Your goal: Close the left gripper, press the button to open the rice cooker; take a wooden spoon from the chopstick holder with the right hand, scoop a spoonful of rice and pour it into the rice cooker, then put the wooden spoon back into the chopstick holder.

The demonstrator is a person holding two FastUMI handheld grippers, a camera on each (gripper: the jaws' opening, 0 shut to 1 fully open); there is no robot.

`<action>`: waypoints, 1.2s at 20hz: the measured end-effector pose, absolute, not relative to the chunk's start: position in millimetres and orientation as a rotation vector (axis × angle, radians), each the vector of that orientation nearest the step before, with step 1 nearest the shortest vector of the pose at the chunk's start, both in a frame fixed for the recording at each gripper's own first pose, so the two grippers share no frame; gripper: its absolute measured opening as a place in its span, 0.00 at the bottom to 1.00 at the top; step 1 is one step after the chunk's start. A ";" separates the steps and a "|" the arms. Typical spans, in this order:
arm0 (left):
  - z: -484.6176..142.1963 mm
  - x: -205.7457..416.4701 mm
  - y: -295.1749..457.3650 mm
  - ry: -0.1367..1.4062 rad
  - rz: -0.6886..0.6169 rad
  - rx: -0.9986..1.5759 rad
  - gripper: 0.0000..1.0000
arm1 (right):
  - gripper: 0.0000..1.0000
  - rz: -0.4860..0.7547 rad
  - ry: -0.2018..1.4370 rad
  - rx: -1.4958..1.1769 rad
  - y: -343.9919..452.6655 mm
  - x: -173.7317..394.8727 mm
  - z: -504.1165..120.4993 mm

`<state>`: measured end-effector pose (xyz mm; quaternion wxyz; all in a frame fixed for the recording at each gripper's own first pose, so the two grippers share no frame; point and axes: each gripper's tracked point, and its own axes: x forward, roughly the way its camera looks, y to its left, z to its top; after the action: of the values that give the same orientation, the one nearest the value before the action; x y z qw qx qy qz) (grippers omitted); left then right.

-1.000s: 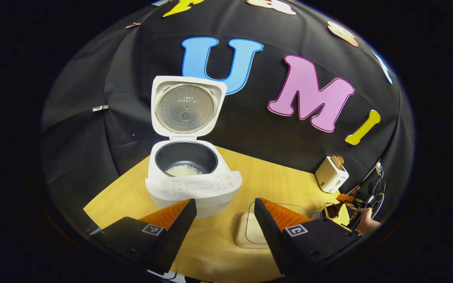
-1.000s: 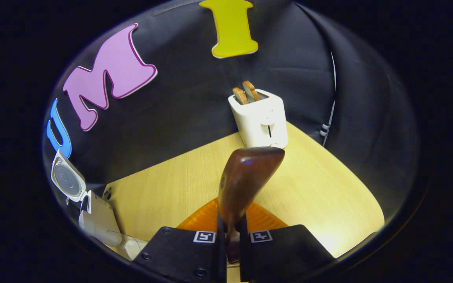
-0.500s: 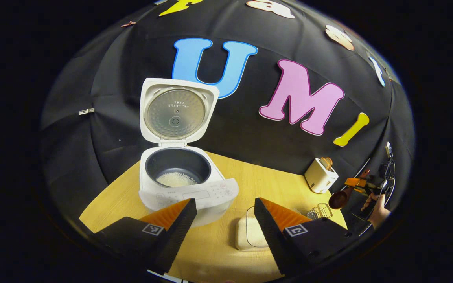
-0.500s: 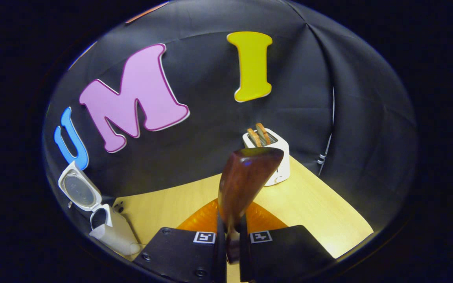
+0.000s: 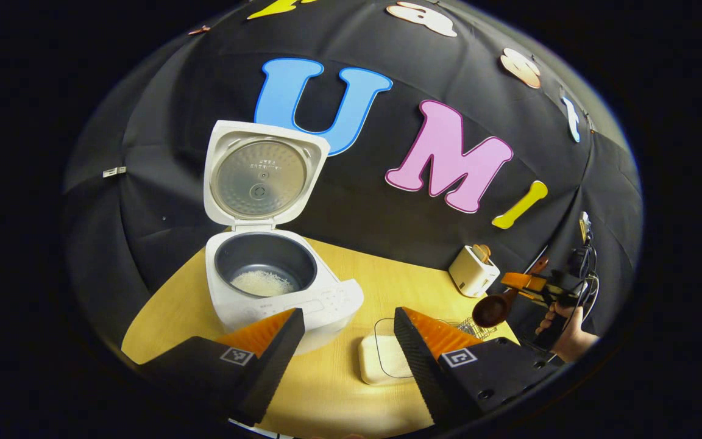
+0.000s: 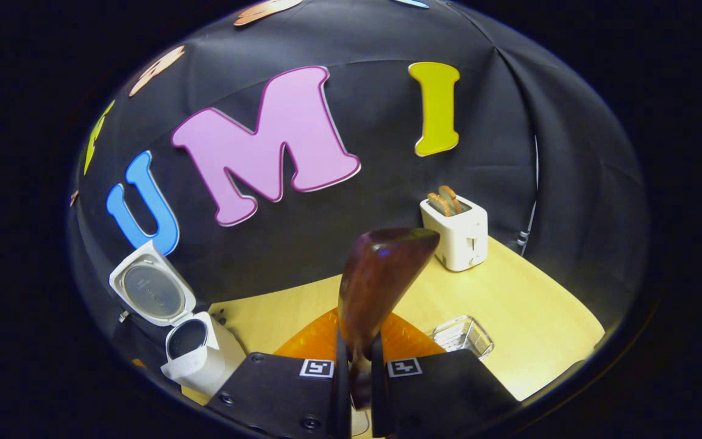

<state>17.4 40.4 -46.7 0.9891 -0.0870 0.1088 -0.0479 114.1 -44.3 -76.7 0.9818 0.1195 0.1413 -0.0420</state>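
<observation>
The white rice cooker [image 5: 278, 286] stands open with its lid [image 5: 259, 177] upright and some white rice [image 5: 262, 282] in the dark pot. My left gripper [image 5: 348, 347] is open and empty, in front of the cooker and apart from it. A shallow dish of rice [image 5: 381, 360] lies between its fingers on the table. Far right, a hand [image 5: 570, 341] holds my right gripper [image 5: 524, 286], shut on the handle of a dark wooden spoon [image 5: 491, 310] above the wire chopstick holder [image 5: 473, 329]. In the right gripper view the spoon [image 6: 381, 274] rises from my right gripper [image 6: 360, 378]; the holder [image 6: 462, 334] sits below right, the cooker [image 6: 195, 353] far left.
A white toaster [image 5: 473, 271] with two slices of toast stands at the table's back right, also toaster [image 6: 457, 235] in the right gripper view. The wooden table [image 5: 387, 280] ends at the black cloth wall behind. A cable [image 6: 531, 219] hangs at the right wall.
My right gripper has lifted the spoon up and away from the holder and swung left, bringing the holder and cooker further into its view. My left gripper stayed open and drifted slightly.
</observation>
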 end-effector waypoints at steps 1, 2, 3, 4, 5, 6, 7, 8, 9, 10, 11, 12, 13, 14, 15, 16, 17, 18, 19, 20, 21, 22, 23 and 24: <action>-44.8 16.3 45.1 0.213 -0.094 -0.168 0.96 | 0.17 -0.074 0.285 0.241 -33.8 112.3 -81.8; -44.1 14.2 45.0 0.209 -0.106 -0.162 0.96 | 0.17 -0.066 0.288 0.239 -23.1 110.3 -88.6; -42.7 11.2 45.7 0.205 -0.115 -0.158 0.96 | 0.17 -0.059 0.291 0.231 -14.2 108.4 -95.8; -44.0 9.8 47.1 0.205 -0.120 -0.155 0.96 | 0.17 -0.052 0.296 0.219 -5.6 108.1 -104.0; -44.6 8.6 50.3 0.207 -0.120 -0.146 0.96 | 0.17 -0.043 0.301 0.206 2.1 107.3 -111.6; -45.3 7.9 55.4 0.204 -0.109 -0.124 0.96 | 0.17 -0.035 0.305 0.192 9.7 107.6 -119.6; -45.4 7.8 62.2 0.204 -0.097 -0.097 0.96 | 0.17 -0.032 0.308 0.176 14.6 108.4 -129.1; -47.6 7.8 66.3 0.212 -0.092 -0.074 0.96 | 0.17 -0.032 0.306 0.154 17.1 109.7 -137.5; -48.2 8.0 69.5 0.218 -0.092 -0.059 0.95 | 0.17 -0.038 0.304 0.133 18.0 112.1 -147.5; -49.7 9.5 71.8 0.226 -0.093 -0.050 0.96 | 0.17 -0.045 0.303 0.112 17.8 113.9 -157.4; -50.6 9.9 73.1 0.234 -0.095 -0.047 0.96 | 0.17 -0.054 0.300 0.091 18.6 117.3 -167.2; -52.8 12.2 74.7 0.241 -0.098 -0.046 0.92 | 0.17 -0.065 0.298 0.066 17.0 119.4 -175.1; -53.3 12.9 73.8 0.246 -0.102 -0.047 0.92 | 0.17 -0.076 0.293 0.041 14.2 119.8 -181.7; -54.0 13.5 73.1 0.247 -0.105 -0.043 0.96 | 0.17 -0.084 0.286 0.011 12.0 121.6 -186.4; -54.2 13.3 73.0 0.249 -0.104 -0.038 0.96 | 0.17 -0.087 0.280 -0.017 10.6 122.7 -190.2; -55.8 13.3 72.7 0.252 -0.105 -0.031 0.96 | 0.17 -0.091 0.285 -0.035 10.8 123.9 -196.3; -55.9 13.0 74.1 0.250 -0.101 -0.018 0.96 | 0.17 -0.087 0.302 -0.037 13.6 122.4 -204.7; -55.5 13.1 75.3 0.247 -0.098 -0.006 0.96 | 0.17 -0.079 0.309 -0.022 19.3 120.5 -210.4; -54.6 12.7 76.3 0.248 -0.095 0.003 0.96 | 0.17 -0.077 0.318 0.000 23.8 119.2 -214.1; -55.3 12.6 78.5 0.249 -0.089 0.008 0.96 | 0.17 -0.073 0.327 0.020 28.3 116.3 -218.1; -53.8 12.0 81.0 0.247 -0.084 0.007 0.96 | 0.17 -0.069 0.337 0.039 33.3 114.4 -221.9; -52.7 11.9 82.4 0.244 -0.078 0.001 0.96 | 0.17 -0.061 0.352 0.060 38.7 111.7 -226.1; -52.9 11.4 83.5 0.245 -0.074 -0.004 0.96 | 0.17 -0.055 0.370 0.084 42.8 108.2 -229.6; -54.2 10.6 83.3 0.247 -0.069 -0.009 0.96 | 0.17 -0.052 0.387 0.111 46.4 105.3 -232.3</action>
<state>10.6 83.3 -54.2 0.9918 -0.0044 0.1229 -0.0344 105.3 46.4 -232.3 0.9795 0.0550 0.1922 -0.0257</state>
